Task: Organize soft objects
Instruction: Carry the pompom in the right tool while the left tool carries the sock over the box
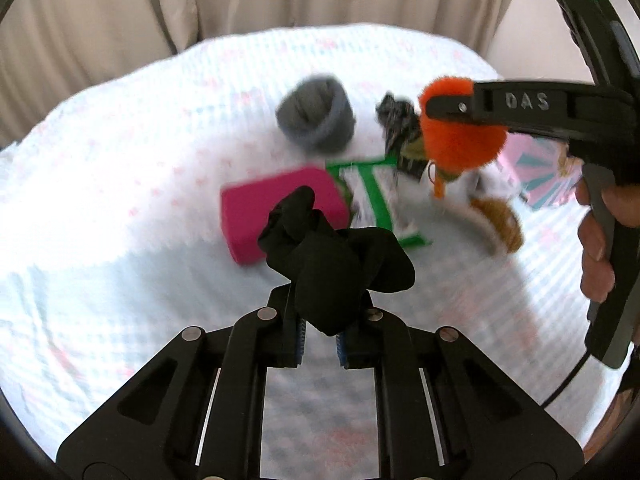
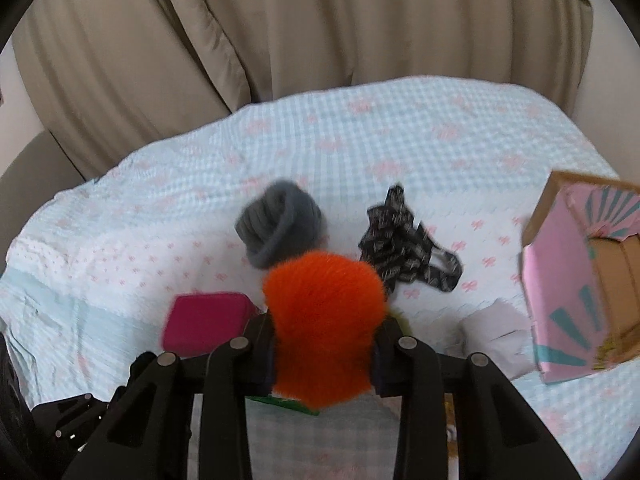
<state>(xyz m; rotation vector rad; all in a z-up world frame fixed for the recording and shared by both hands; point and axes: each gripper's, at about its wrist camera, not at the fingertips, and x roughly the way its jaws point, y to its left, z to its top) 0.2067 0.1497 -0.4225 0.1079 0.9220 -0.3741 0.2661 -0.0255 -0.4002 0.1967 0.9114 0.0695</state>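
Both hands are loaded right now. The left tool (image 1: 320,344) is pressed together on a black cloth (image 1: 332,264), bunched up and sticking out past the tips, clear of the bed (image 1: 120,168). The right tool (image 2: 324,356) is pinching an orange pompom (image 2: 324,320) around its middle, fluff bulging out both sides of the jaws, also off the bed.

Still lying on the bed: a grey roll (image 2: 280,228), a patterned black band (image 2: 404,252), a pink pad (image 2: 208,322), a green packet (image 1: 372,200) just beside the pad, and something tan and furry (image 1: 500,220) further right. A pink box (image 2: 576,288) sits at the right edge with its open side showing cardboard inside. My guess is that's where the soft stuff goes, but nothing here confirms it.

Tips for the carry, as I see it:
- Keep the squeeze steady. The pompom is springy and could pop out if the grip eases.
- The cloth has loose lobes hanging free, so lift it high enough not to drag across the pad or packet.
- The two tools are close together, so send one in first rather than crowding the box opening.
- Go right over the opening before letting go, since light fluffy things bounce off rims.
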